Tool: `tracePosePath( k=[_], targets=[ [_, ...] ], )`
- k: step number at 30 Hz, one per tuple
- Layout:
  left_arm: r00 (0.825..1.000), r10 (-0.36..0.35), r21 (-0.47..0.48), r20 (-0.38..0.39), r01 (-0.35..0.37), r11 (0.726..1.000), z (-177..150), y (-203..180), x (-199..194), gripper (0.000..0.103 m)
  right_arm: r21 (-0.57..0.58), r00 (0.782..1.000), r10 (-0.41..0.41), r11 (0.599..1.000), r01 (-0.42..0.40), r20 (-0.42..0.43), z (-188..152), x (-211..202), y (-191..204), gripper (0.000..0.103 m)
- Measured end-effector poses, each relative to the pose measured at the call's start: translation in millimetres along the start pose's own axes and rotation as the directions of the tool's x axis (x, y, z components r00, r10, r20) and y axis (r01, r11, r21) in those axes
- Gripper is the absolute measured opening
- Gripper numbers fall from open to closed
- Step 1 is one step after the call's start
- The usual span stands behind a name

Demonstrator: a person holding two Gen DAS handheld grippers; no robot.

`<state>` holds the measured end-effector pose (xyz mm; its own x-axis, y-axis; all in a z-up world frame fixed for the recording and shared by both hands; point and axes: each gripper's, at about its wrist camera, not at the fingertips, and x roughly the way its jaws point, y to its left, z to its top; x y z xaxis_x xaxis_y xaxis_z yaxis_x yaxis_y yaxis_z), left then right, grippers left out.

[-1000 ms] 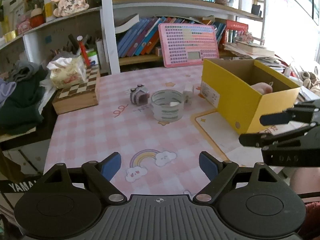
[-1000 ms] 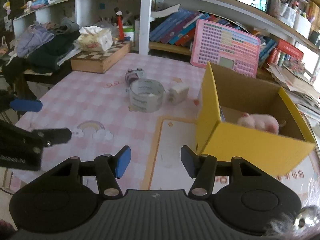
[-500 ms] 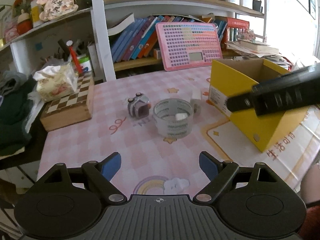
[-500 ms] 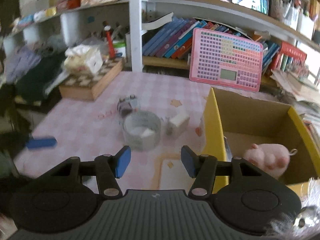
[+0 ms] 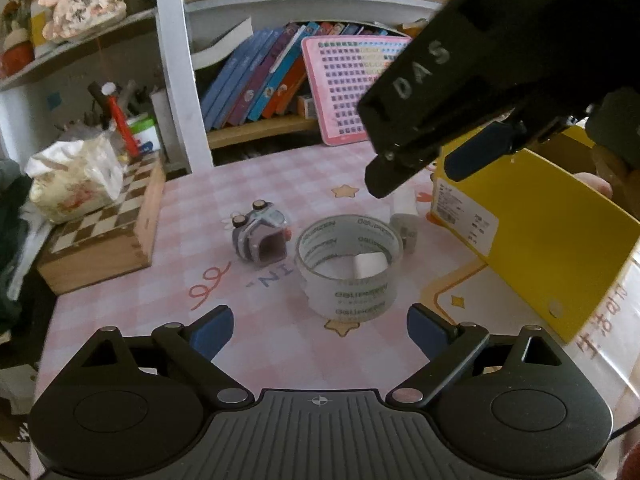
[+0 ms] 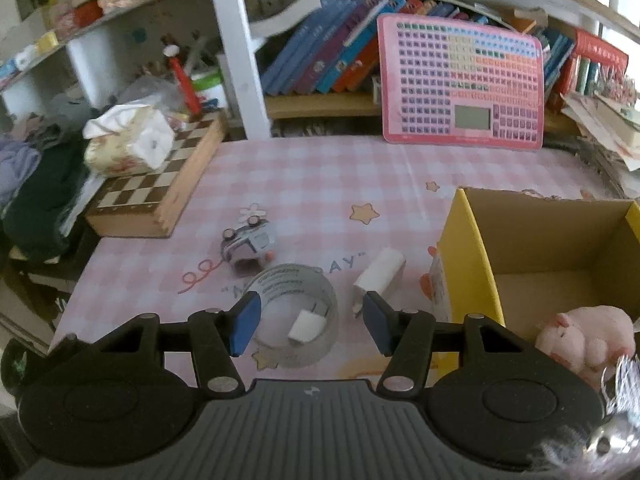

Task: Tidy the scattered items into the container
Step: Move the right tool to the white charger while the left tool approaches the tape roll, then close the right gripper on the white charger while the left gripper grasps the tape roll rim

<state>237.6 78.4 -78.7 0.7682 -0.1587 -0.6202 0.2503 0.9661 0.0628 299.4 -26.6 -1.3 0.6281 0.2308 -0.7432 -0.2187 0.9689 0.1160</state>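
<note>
**Both grippers over the pink table, three items loose beside the yellow box**

The right gripper [image 5: 460,160] crosses the upper right of the left wrist view, a dark mass that hides much of the pink keyboard toy [image 6: 460,84] and part of the yellow box [image 6: 468,256] from that side. Behind the table runs a white shelf unit [image 6: 232,48] with a row of books [image 6: 320,64]. At the table's left edge a wooden chessboard box [image 6: 160,188] carries a tissue pack [image 6: 128,140], and dark clothes [image 6: 36,196] are heaped beyond it.

The table [image 6: 320,176] is covered in a pink checked cloth printed with stars and lettering. Window light washes the far right.

The roll of clear tape [image 6: 296,312] stands on its edge ring in the middle, a small white piece lying inside it. A small grey toy car [image 6: 248,244] sits just behind and left of it, apart from it. A white adapter block [image 6: 380,276] lies on its side between the tape and the box wall. The box is open at the top and holds a pink plush pig [image 6: 584,336] in its near corner.

The left gripper [image 5: 320,332] has its jaws opening wide, nothing between them, the tape just ahead. The right gripper's jaws stand partly apart and empty above the tape.
</note>
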Motion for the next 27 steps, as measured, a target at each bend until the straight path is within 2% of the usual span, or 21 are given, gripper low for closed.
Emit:
tracePosePath(
  k=[10,17,19,25,27],
  targets=[
    [1.000,-0.010,-0.011,-0.019,0.009,1.000,8,-2,41,0.096,-0.020,0.994,-0.086,0.996,0.085,-0.068,27,53,-4,0.064],
    [1.000,-0.015,0.025,-0.022,0.016,1.000,14,-11,66,0.096,0.040,0.978,-0.136,0.989,0.143,-0.157,35,88,-15,0.064],
    [0.999,-0.020,0.008,-0.029,0.020,1.000,14,-9,72,0.096,0.062,0.976,-0.139,0.987,0.151,-0.166,37,95,-19,0.065],
    [0.999,-0.028,0.013,-0.026,0.028,1.000,14,-10,82,0.094,0.061,0.973,-0.182,0.979,0.192,-0.143,43,104,-23,0.059],
    [0.999,-0.032,0.009,-0.018,0.032,0.999,14,-10,83,0.088,0.073,0.973,-0.177,0.979,0.189,-0.146,44,105,-27,0.057]
  ],
)
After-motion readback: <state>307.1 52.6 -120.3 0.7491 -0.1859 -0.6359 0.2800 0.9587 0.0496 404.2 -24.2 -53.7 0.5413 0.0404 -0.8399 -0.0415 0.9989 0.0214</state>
